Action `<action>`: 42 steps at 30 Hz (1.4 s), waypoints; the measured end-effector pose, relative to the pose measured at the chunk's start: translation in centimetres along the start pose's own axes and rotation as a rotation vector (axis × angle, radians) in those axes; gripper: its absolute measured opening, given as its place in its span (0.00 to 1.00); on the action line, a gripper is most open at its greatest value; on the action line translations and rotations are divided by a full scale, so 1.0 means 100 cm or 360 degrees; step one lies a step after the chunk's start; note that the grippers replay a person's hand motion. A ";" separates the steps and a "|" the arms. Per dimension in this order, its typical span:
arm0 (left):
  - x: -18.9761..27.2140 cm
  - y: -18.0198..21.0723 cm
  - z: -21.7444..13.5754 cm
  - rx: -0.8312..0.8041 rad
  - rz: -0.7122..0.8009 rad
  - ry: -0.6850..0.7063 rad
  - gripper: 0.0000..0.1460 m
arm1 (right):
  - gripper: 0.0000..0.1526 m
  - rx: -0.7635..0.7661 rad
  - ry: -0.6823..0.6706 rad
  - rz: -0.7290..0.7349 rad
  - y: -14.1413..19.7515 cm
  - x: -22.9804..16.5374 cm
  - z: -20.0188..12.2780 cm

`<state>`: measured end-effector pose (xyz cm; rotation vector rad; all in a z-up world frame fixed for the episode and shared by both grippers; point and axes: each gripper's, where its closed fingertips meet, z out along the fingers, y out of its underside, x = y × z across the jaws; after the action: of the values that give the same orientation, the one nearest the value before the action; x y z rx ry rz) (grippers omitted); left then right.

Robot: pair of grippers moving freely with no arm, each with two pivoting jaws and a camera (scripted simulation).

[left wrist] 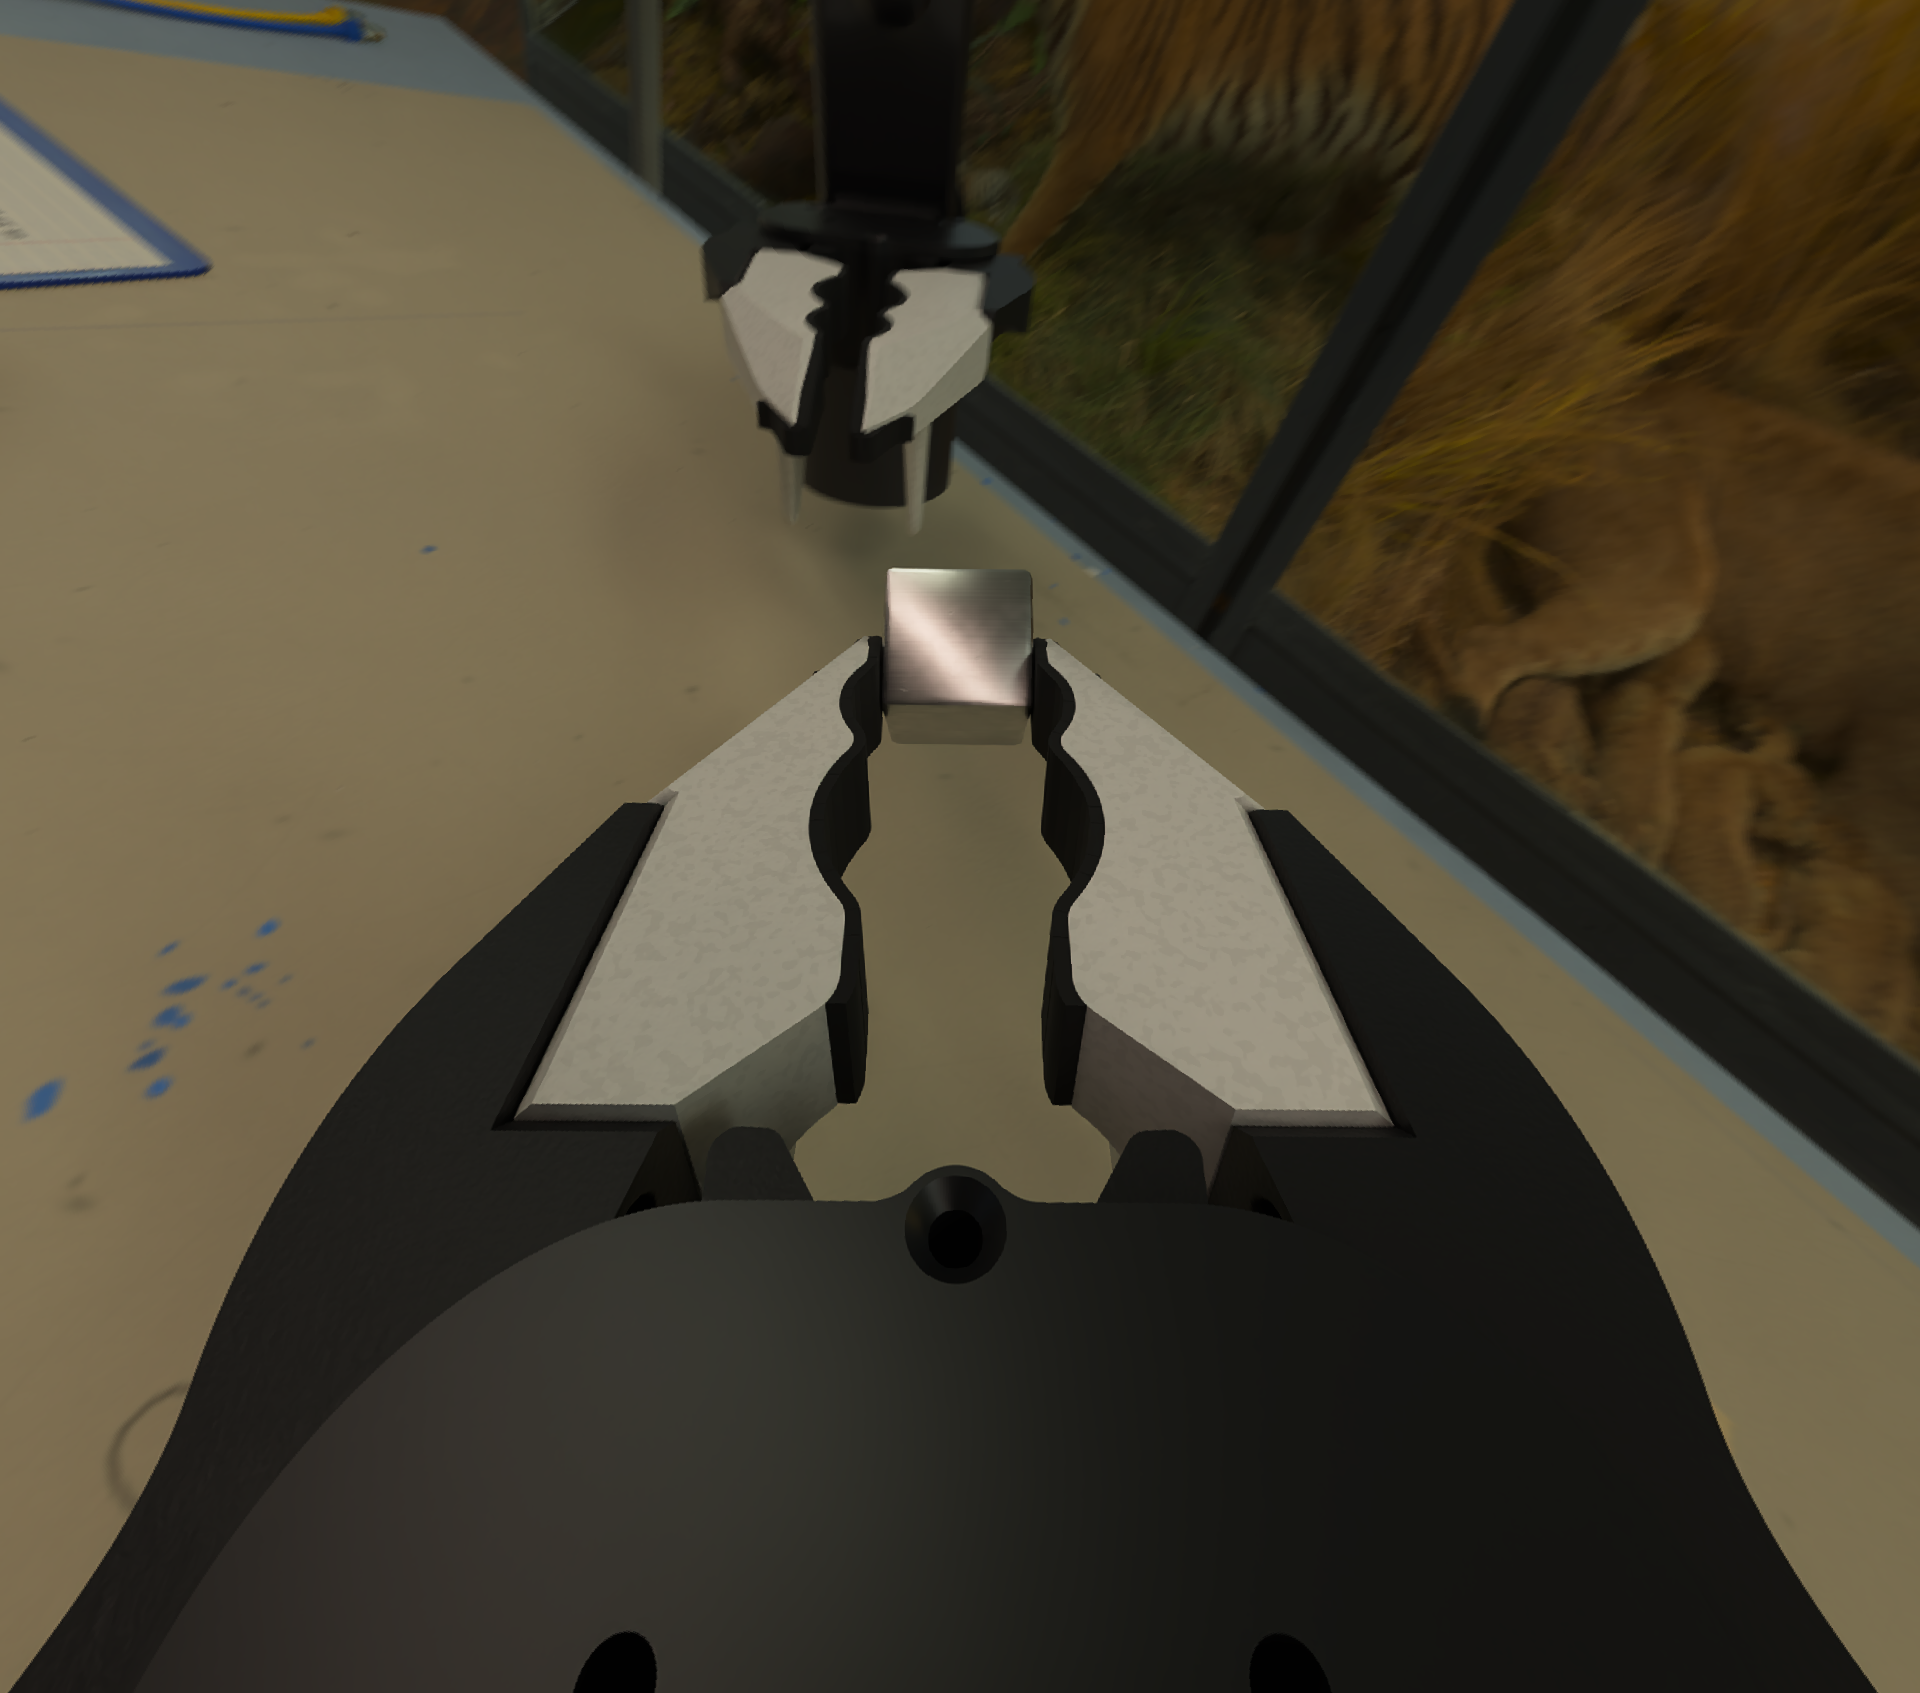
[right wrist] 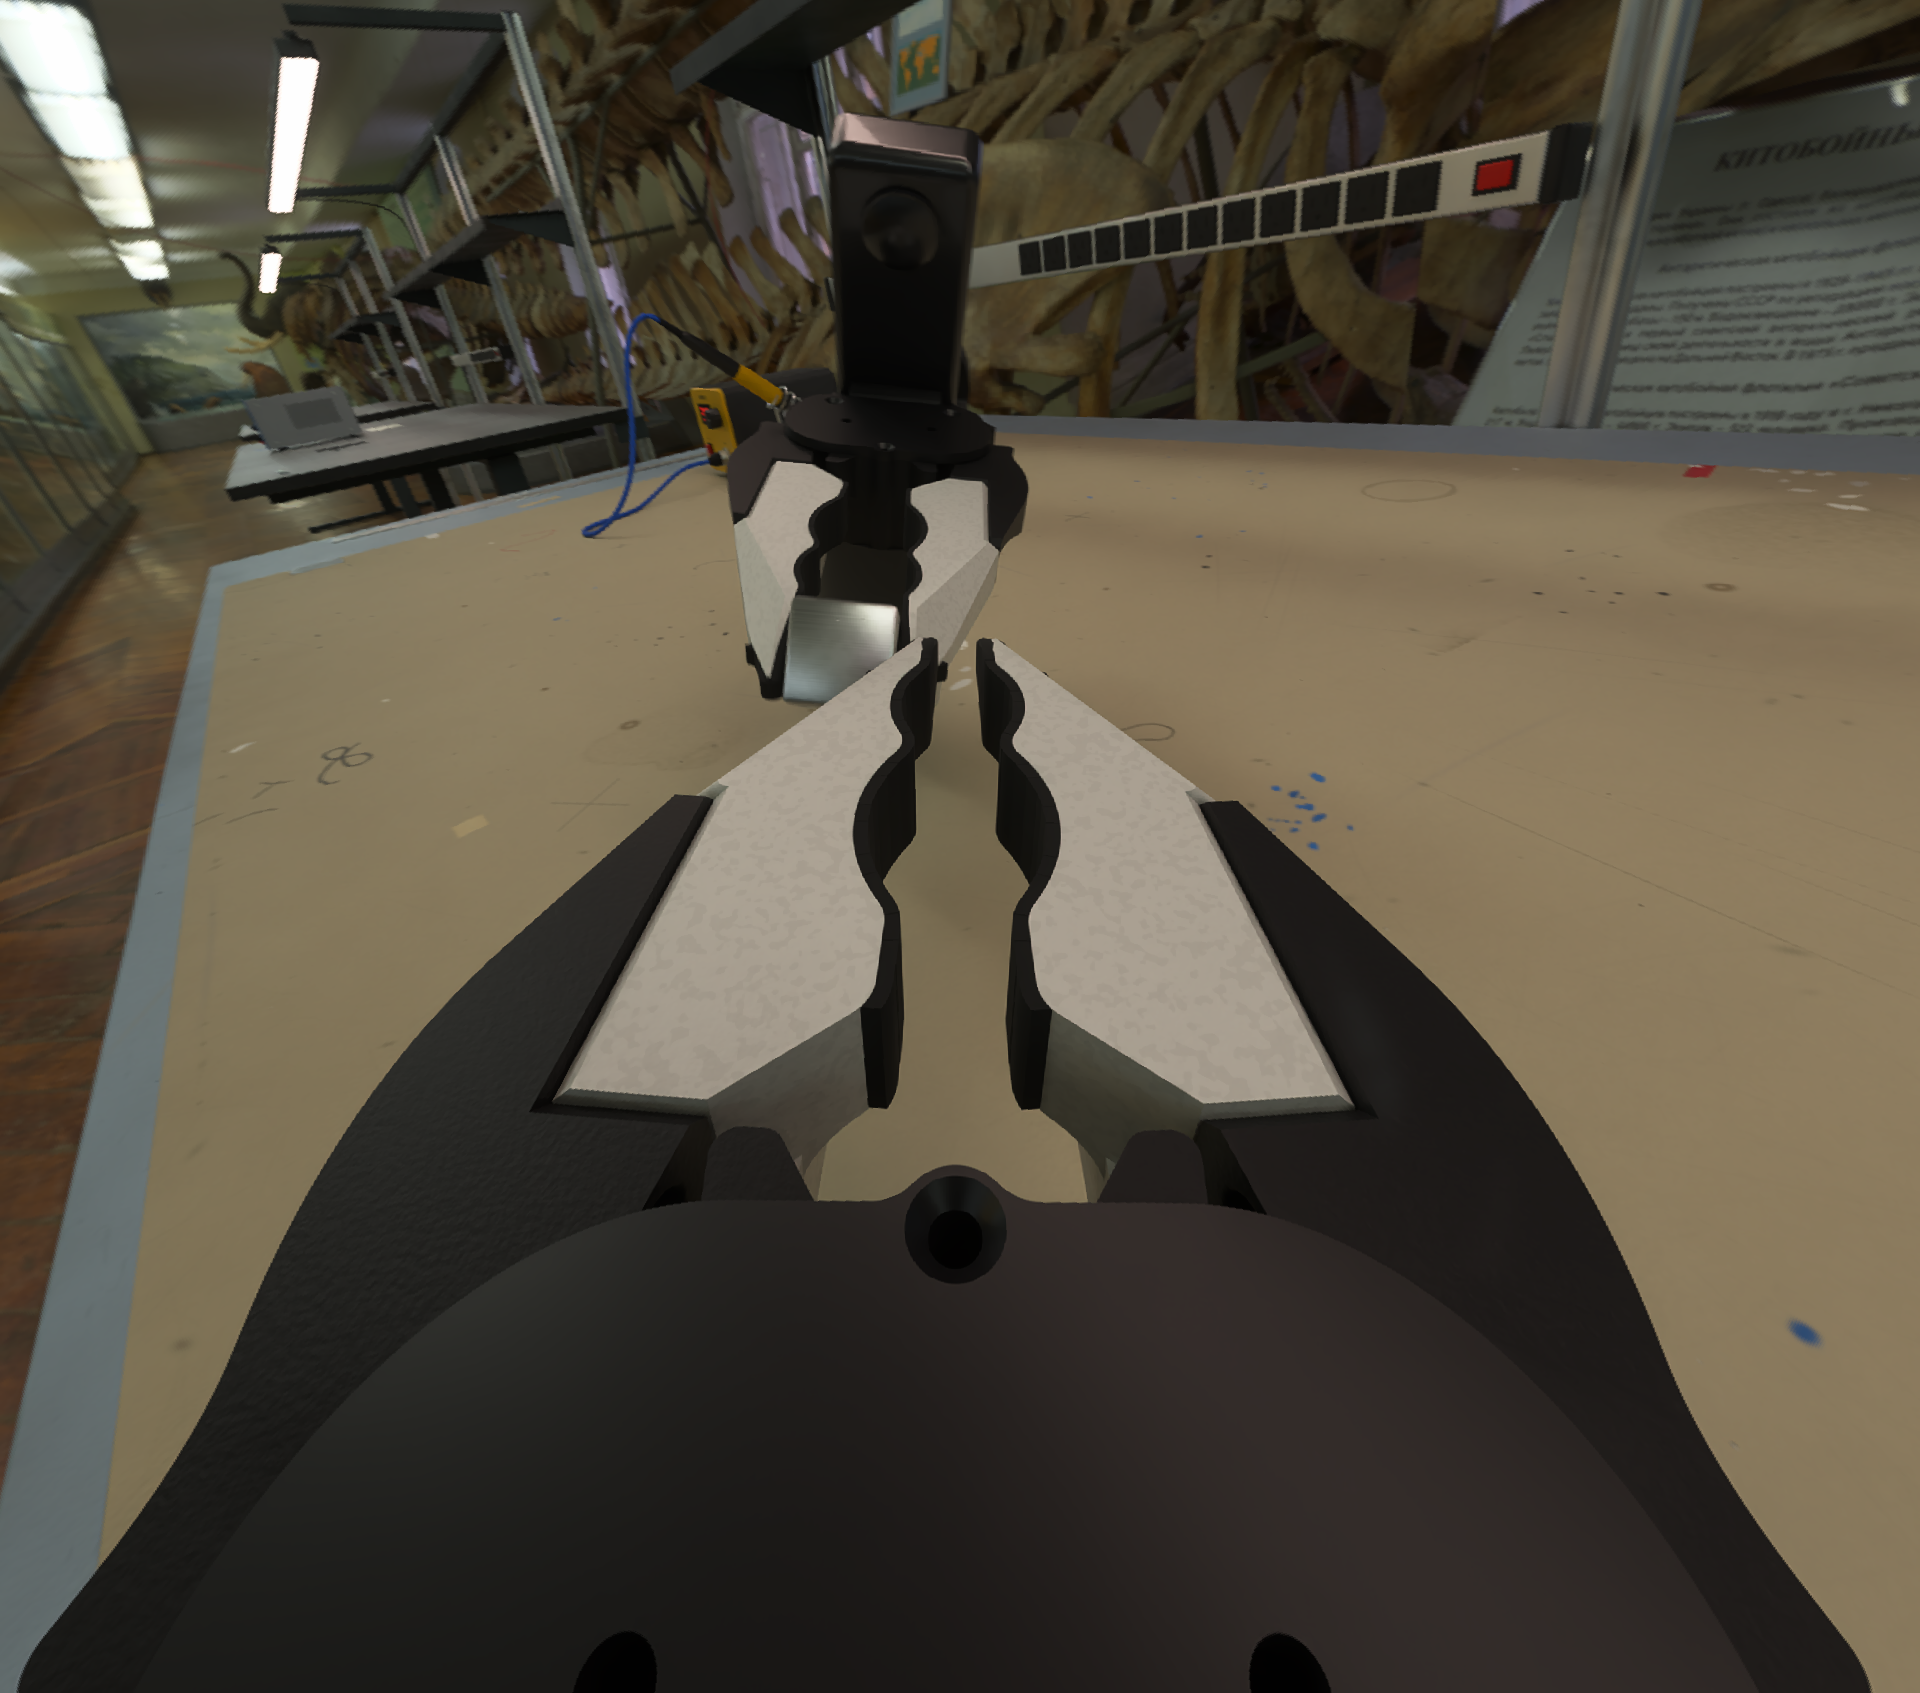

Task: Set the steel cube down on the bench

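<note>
Steel cube [left wrist: 958, 654] clamped between fingertips of left hand-held gripper [left wrist: 957, 679], low over tan surface [left wrist: 416, 604] near its edge. Right hand-held gripper [right wrist: 957, 656] faces it, close, nearly closed, narrow gap, grasping nothing. Blue paint specks [left wrist: 166, 1020] on surface.

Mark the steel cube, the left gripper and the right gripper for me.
steel cube [left wrist: 958, 641]: left wrist view, shiny top face.
left gripper [left wrist: 956, 656]: left wrist view, between fingertips clamping the cube.
right gripper [right wrist: 957, 656]: right wrist view, narrow gap between fingertips.
</note>
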<state>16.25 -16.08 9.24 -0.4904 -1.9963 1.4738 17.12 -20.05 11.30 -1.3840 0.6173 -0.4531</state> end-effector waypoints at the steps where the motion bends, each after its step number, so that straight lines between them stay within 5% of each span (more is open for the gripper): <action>1: 0.004 -0.003 -0.001 0.0036 -0.0016 0.0058 0.19 | 0.05 0.0007 -0.0019 0.0006 0.000 -0.002 0.000; 6: 0.021 -0.014 -0.007 0.0159 -0.0041 0.0258 0.19 | 0.04 0.0018 -0.0048 -0.0011 -0.001 -0.006 0.000; 11: 0.016 -0.009 -0.005 0.0114 -0.0041 0.0212 0.19 | 0.06 0.0092 0.0088 -0.0088 -0.008 0.005 -0.003; 13: 0.003 -0.002 -0.004 0.0045 -0.0039 0.0082 0.19 | 0.07 0.0121 0.0228 -0.0174 -0.011 0.015 -0.006; 17: -0.050 0.035 -0.012 -0.0398 0.0112 -0.0562 0.19 | 0.08 0.0234 0.0717 -0.0545 -0.024 0.047 -0.019; 20: -0.065 0.056 -0.011 -0.0629 0.0166 -0.0740 0.19 | 0.07 0.0199 0.0924 -0.0763 -0.024 0.064 -0.022; 26: -0.070 0.071 -0.007 -0.0756 0.0131 -0.0740 0.19 | 0.08 0.0069 0.0950 -0.0924 -0.021 0.095 -0.009; 38: -0.071 0.072 -0.009 -0.0722 0.0092 -0.0761 0.19 | 0.08 0.0113 0.0929 -0.0886 -0.032 0.171 0.013; 42: -0.069 0.072 -0.010 -0.0717 0.0068 -0.0722 0.37 | 0.08 0.0103 0.0934 -0.0973 -0.036 0.191 0.017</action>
<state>21.66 -17.36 0.90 -0.4047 -2.7172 1.2313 33.00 -31.33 12.34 -1.3639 0.6282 -1.3901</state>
